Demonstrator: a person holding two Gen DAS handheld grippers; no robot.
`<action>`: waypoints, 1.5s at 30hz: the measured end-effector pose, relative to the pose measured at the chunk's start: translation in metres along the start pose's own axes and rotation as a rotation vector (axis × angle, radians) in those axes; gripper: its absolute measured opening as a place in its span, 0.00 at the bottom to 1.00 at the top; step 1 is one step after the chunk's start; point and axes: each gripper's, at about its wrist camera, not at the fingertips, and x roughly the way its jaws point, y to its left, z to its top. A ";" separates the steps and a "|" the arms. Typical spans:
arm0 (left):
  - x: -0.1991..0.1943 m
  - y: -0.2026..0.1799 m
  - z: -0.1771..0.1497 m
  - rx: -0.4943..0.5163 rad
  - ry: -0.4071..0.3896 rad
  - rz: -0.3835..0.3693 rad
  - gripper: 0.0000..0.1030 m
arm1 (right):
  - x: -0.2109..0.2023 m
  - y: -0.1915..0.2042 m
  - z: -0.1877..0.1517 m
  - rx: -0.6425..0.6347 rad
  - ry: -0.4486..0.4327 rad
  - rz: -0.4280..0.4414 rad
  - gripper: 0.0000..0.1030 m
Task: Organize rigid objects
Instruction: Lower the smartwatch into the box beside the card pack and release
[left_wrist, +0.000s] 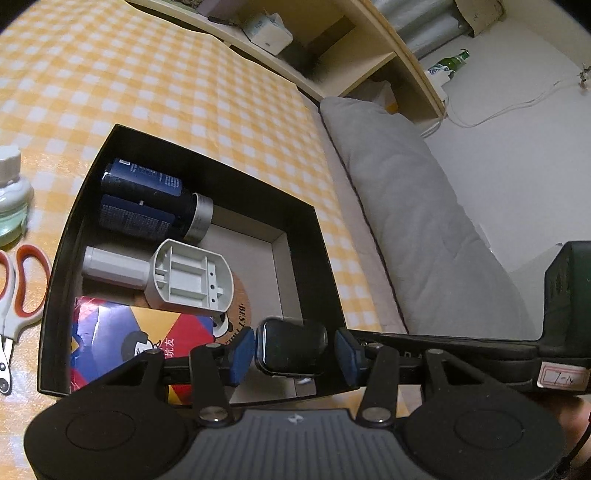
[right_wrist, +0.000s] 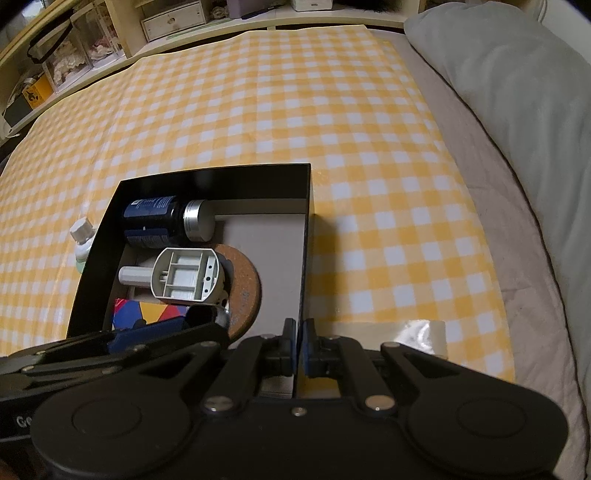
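Two grippers worked at the black box (left_wrist: 314, 236) on the yellow checked cloth (left_wrist: 184, 92). The left gripper (left_wrist: 293, 349) had a small black rounded case (left_wrist: 291, 347) between its blue pads (left_wrist: 242, 350); the left pad touched the case's side, while a narrow gap showed between the case and the right pad, so whether it was truly clamped could not be told. The case hung just above the box's near right corner. The right gripper (right_wrist: 298, 349) was clenched on the box's right wall (right_wrist: 304, 258), its pads pressed together over the thin black edge. Inside the box lay a dark blue bottle (left_wrist: 147, 199) with a silver cap, a white plastic fitting (left_wrist: 184, 277) resting partly on a cork coaster (right_wrist: 245, 291), and a colourful card (left_wrist: 122, 339). Outside, to the left, stood a pale green bottle (left_wrist: 11, 199) and scissors (left_wrist: 18, 291) with orange handles.
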 end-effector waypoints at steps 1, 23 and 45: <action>0.000 0.000 0.000 0.000 0.004 0.001 0.49 | 0.000 -0.001 0.000 0.002 -0.001 0.002 0.04; -0.005 -0.040 0.003 0.468 0.063 0.220 0.00 | 0.000 0.000 0.000 0.005 -0.004 -0.002 0.03; 0.066 -0.055 0.001 0.784 0.361 0.251 0.00 | 0.001 0.000 -0.001 0.045 0.000 0.025 0.03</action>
